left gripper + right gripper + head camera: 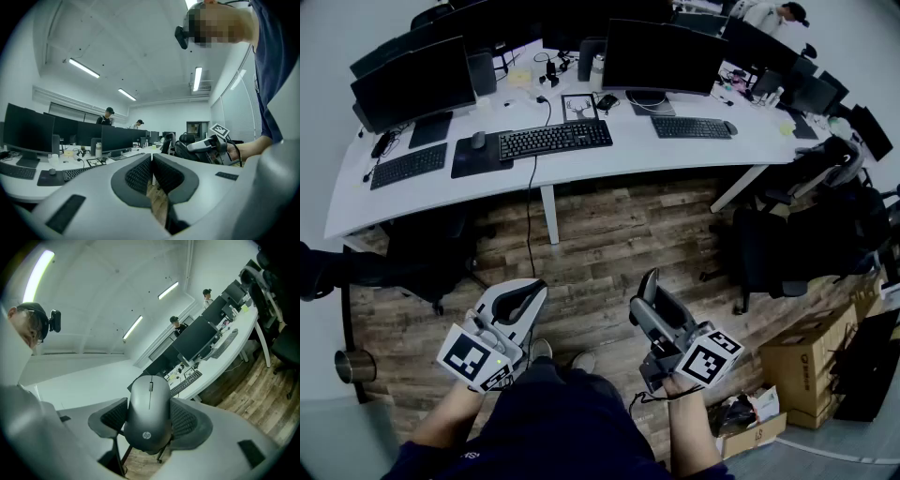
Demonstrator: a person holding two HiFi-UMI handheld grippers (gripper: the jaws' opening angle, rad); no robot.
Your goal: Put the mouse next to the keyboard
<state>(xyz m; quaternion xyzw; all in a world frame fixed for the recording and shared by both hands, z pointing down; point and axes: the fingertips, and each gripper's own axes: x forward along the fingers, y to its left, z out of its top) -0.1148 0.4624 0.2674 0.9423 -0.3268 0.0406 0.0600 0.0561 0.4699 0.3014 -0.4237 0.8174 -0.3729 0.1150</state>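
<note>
A dark grey mouse (149, 411) with a scroll wheel is clamped between the ribbed pads of my right gripper (151, 423), its nose pointing away from the camera. In the head view that gripper (648, 287) hangs low over the wooden floor, well short of the white desk (609, 161). My left gripper (534, 290) is beside it, jaws together and empty (152, 169). On the desk lie a black keyboard (555, 139) in the middle, one (691, 127) to the right and one (409, 165) at the left.
A mouse pad (476, 157) carrying another mouse (478, 140) sits left of the middle keyboard. Monitors line the desk's back. Black office chairs (787, 248) stand on the right, cardboard boxes (806, 361) at lower right, and another chair (427, 253) under the desk's left end.
</note>
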